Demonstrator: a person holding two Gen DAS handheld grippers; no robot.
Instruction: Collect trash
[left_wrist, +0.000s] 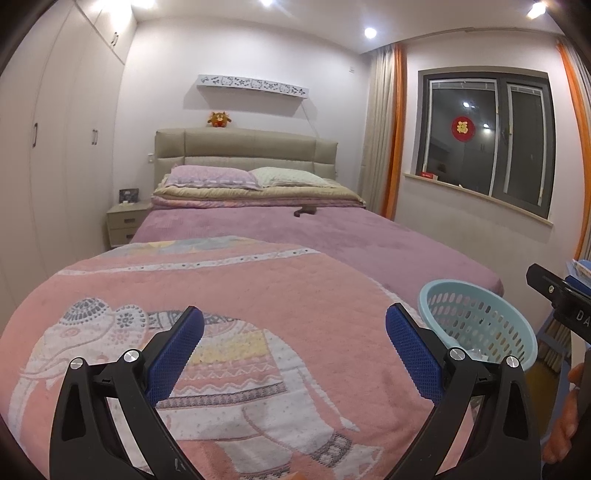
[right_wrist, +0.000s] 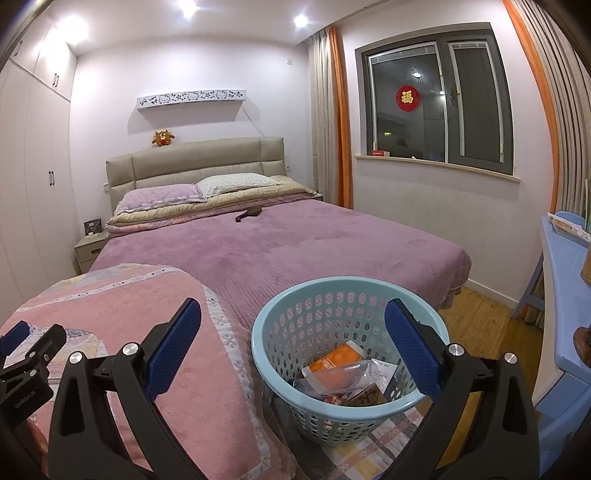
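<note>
Both claws, left and right, wide and empty, basket at bed's foot edge.

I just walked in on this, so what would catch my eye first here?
Probably the pale blue basket at the foot of the bed, with wrappers already inside it. Next, the pink elephant blanket spread beside it, under the open left gripper. The right gripper hangs open over the basket.

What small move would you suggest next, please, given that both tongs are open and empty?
Probably reach the right tongs toward the dark object lying far up the purple bedspread. It looks like the only loose item left; the wrappers already sit in the blue basket.
</note>
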